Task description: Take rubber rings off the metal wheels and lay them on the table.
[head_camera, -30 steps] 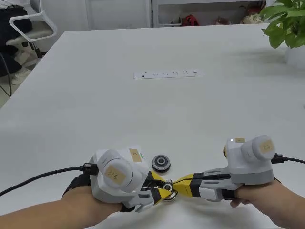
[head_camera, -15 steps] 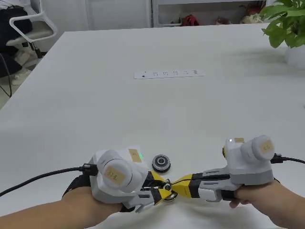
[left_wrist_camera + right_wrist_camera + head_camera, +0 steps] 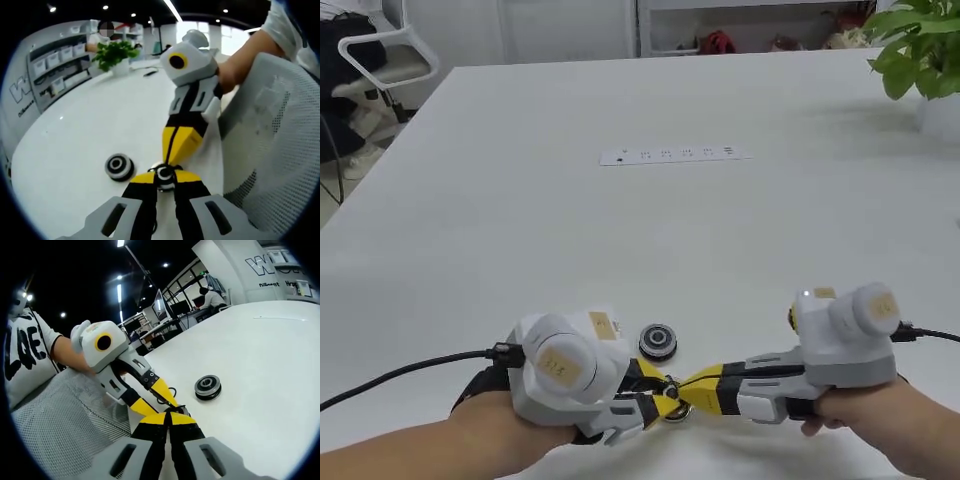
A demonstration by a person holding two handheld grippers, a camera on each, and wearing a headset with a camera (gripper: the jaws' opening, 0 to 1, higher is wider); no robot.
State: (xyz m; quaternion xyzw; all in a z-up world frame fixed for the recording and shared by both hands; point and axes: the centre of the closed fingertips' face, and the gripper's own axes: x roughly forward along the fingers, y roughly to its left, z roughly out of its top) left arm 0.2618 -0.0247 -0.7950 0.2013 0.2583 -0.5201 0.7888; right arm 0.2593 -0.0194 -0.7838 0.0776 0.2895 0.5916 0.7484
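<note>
The left gripper [image 3: 662, 398] has its yellow-tipped jaws drawn in tight on a small silver metal wheel with a black rubber ring [image 3: 164, 175]. It clamps the wheel low over the white tabletop [image 3: 650, 230], close to the person's body. The right gripper [image 3: 685, 388] meets it head-on from the opposite side. Its jaws are pressed almost together, with the tips touching the clamped wheel's edge. Whether they pinch the ring itself cannot be told, because the tips cover that spot.

A second black-ringed metal wheel [image 3: 658, 340] lies flat on the table just beyond the meeting tips, slightly toward the left gripper's side. It touches neither gripper, and nothing stands between it and them.

Well ahead of both grippers a long white power strip [image 3: 665, 155] lies across the table. A leafy green potted plant [image 3: 912, 45] stands far off on the right gripper's side, near the table's far corner. A black cable [image 3: 410, 372] trails outward from the back of the left gripper. A grey mesh chair back [image 3: 270, 145] rises close behind the right gripper's hand. A white office chair [image 3: 380, 55] stands off the table's far corner on the left gripper's side.
</note>
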